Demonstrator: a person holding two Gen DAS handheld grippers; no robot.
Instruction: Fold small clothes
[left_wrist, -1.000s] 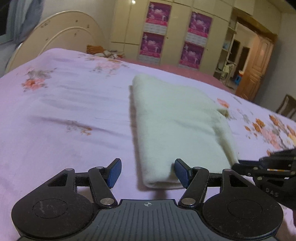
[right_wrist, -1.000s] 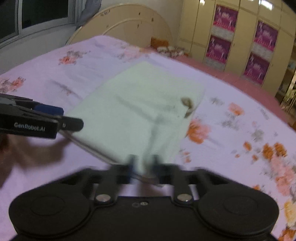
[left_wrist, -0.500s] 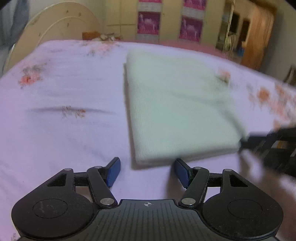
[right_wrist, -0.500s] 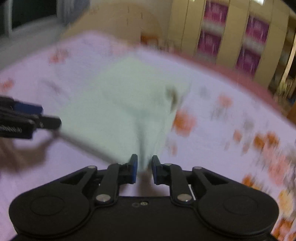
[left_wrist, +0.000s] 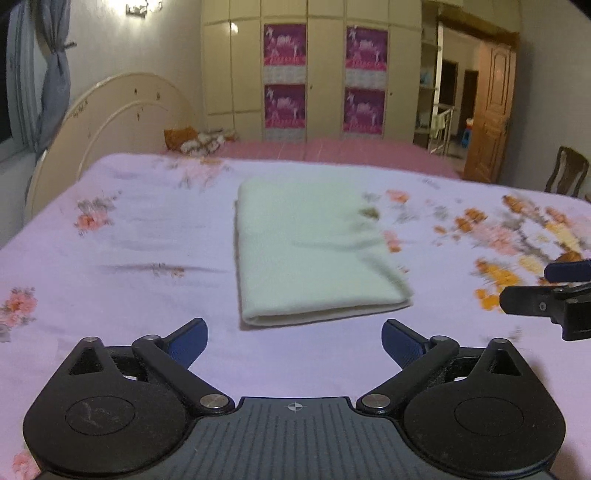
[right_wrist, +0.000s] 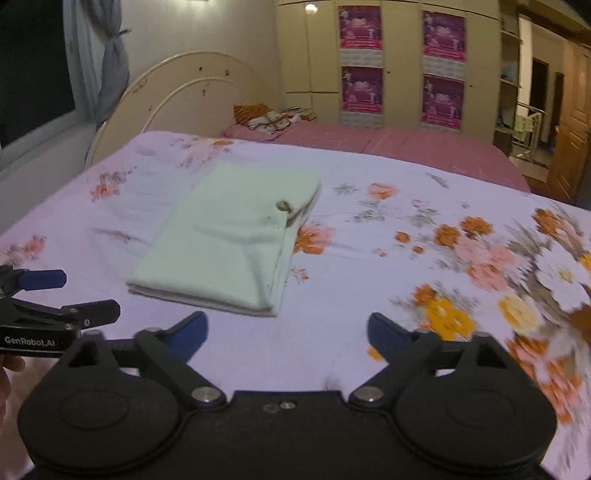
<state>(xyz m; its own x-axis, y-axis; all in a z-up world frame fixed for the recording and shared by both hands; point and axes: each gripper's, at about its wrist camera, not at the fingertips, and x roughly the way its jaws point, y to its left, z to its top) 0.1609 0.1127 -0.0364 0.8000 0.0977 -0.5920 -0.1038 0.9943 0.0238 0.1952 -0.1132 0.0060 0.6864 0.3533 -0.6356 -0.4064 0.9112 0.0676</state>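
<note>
A pale green folded garment (left_wrist: 310, 251) lies flat on the floral bedsheet (left_wrist: 129, 240), its folded edge toward me. My left gripper (left_wrist: 294, 341) hovers just short of that edge, jaws opening wide with nothing between them. In the right wrist view the same garment (right_wrist: 229, 236) lies ahead and to the left. My right gripper (right_wrist: 287, 332) stands back from its near corner, jaws opening wide and holding nothing. Each gripper shows at the edge of the other's view: the right gripper (left_wrist: 554, 288) and the left gripper (right_wrist: 74, 293).
The lilac bedsheet with orange and pink flowers (right_wrist: 461, 258) spreads to the right. A cream headboard (left_wrist: 122, 110) stands at the far left, a second pink bed (left_wrist: 332, 151) and wardrobes (left_wrist: 325, 74) behind. A wooden door (left_wrist: 487, 118) and a chair (left_wrist: 565, 170) are at the right.
Both grippers have pulled back and risen from the garment. The right gripper was shut on its near corner and has let go; both jaws have spread wide. The garment lies flat.
</note>
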